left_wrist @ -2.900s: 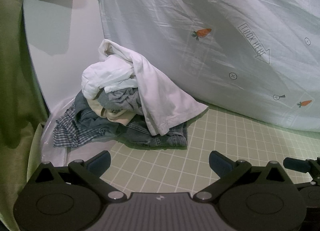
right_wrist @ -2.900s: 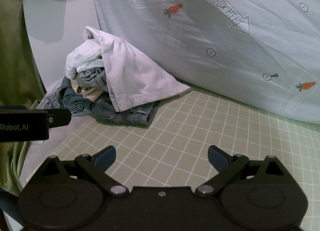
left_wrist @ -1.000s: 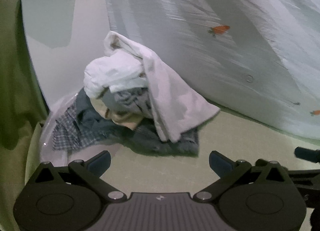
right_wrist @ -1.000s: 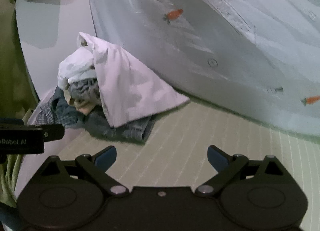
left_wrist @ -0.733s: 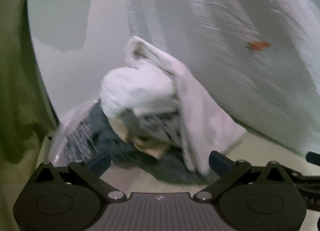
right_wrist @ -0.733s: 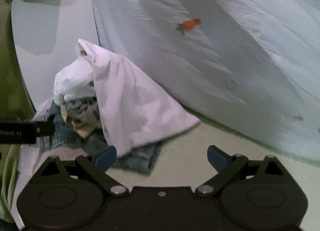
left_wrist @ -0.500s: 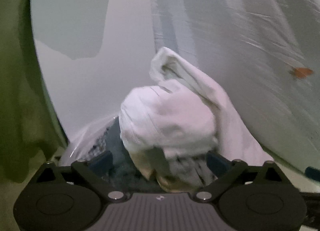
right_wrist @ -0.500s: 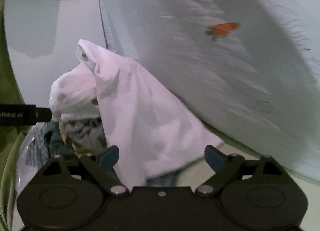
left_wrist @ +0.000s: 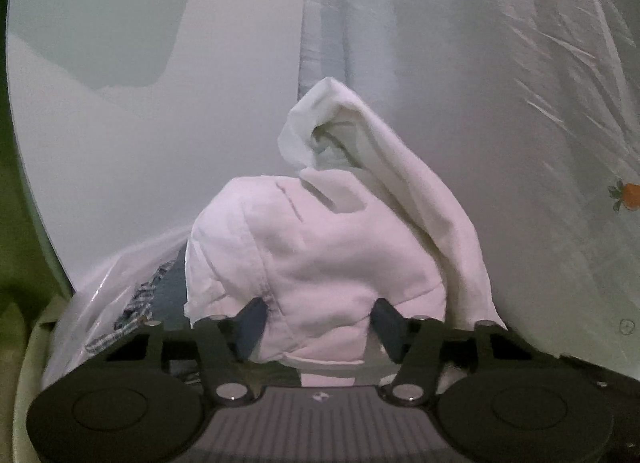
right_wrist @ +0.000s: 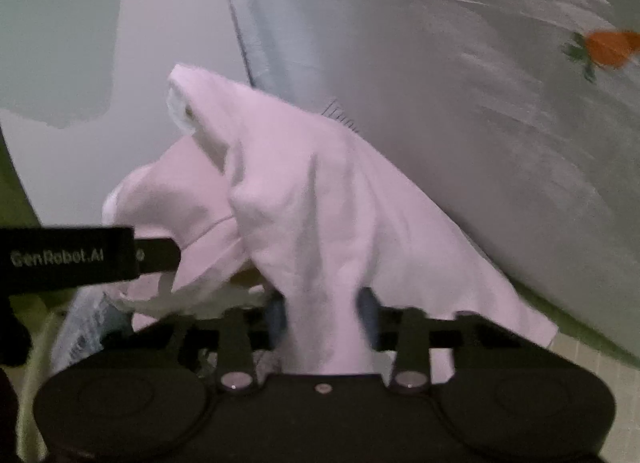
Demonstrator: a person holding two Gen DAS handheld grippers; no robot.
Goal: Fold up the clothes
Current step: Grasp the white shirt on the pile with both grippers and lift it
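A white garment (left_wrist: 320, 247) lies on top of a clothes pile against a white wall. My left gripper (left_wrist: 320, 323) has both fingers pressed into a bulge of this white cloth, jaws partly closed around it. In the right wrist view the same white garment (right_wrist: 304, 191) drapes down to the right, and my right gripper (right_wrist: 322, 323) has its jaws narrowed on a hanging fold of it. The left gripper body (right_wrist: 80, 259) shows at the left edge of the right wrist view.
Under the white garment lie a blue checked cloth (left_wrist: 136, 303) and clear plastic (left_wrist: 100, 287). A pale sheet with carrot prints (left_wrist: 560, 143) hangs at the right. A green grid mat (right_wrist: 580, 363) covers the surface. Green fabric (left_wrist: 16, 263) is at the left.
Both grippers have moved forward from over the grid mat into the pile. Their jaws, wide open before, have narrowed onto the white garment.
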